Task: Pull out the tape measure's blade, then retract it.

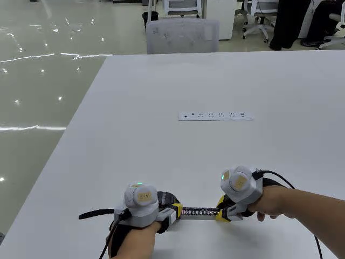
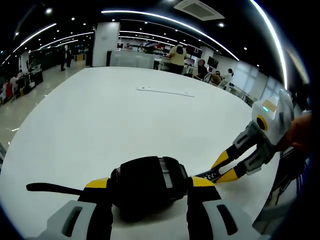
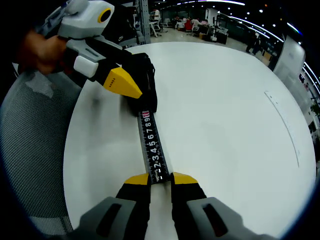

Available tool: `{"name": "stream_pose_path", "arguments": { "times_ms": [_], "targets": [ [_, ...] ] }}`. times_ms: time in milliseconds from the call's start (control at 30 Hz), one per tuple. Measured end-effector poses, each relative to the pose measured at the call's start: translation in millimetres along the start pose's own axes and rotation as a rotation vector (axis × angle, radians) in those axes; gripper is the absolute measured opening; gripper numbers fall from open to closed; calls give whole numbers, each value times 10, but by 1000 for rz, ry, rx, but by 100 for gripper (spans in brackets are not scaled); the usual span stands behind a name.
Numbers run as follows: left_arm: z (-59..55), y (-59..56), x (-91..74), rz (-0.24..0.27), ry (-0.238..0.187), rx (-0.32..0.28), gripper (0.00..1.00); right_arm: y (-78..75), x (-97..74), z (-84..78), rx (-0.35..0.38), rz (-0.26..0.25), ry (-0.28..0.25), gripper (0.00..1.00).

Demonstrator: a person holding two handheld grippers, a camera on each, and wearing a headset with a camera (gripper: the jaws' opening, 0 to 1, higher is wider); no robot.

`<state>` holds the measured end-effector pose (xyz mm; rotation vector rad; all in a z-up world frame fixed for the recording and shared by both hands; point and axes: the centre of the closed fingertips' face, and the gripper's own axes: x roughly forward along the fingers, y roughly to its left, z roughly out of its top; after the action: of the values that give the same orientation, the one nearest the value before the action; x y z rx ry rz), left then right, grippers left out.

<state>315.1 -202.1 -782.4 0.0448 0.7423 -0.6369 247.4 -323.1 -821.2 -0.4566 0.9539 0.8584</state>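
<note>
The black tape measure case (image 2: 147,186) sits clamped between the yellow-tipped jaws of my left gripper (image 2: 149,183), near the table's front edge (image 1: 168,205). A short stretch of numbered blade (image 3: 151,146) runs out of the case (image 3: 142,80) to my right gripper (image 3: 160,177), which is shut on the blade's end. In the head view the blade (image 1: 199,211) spans the small gap between the left gripper (image 1: 171,210) and the right gripper (image 1: 221,212). A black wrist strap (image 2: 52,188) trails from the case to the left.
The white table (image 1: 215,86) stretches far ahead, with a flat white power strip (image 1: 215,115) set in its middle. A grey chair (image 1: 182,35) stands at the far edge. The glossy floor drops off to the left; people and desks fill the background.
</note>
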Motion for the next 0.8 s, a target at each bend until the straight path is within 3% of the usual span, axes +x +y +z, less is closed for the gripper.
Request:
{"name": "stream_pose_path", "arguments": {
  "times_ms": [800],
  "targets": [
    [8,8,9,-5,-3,-4,56,25,74,127,6,5,-24,14]
  ]
}}
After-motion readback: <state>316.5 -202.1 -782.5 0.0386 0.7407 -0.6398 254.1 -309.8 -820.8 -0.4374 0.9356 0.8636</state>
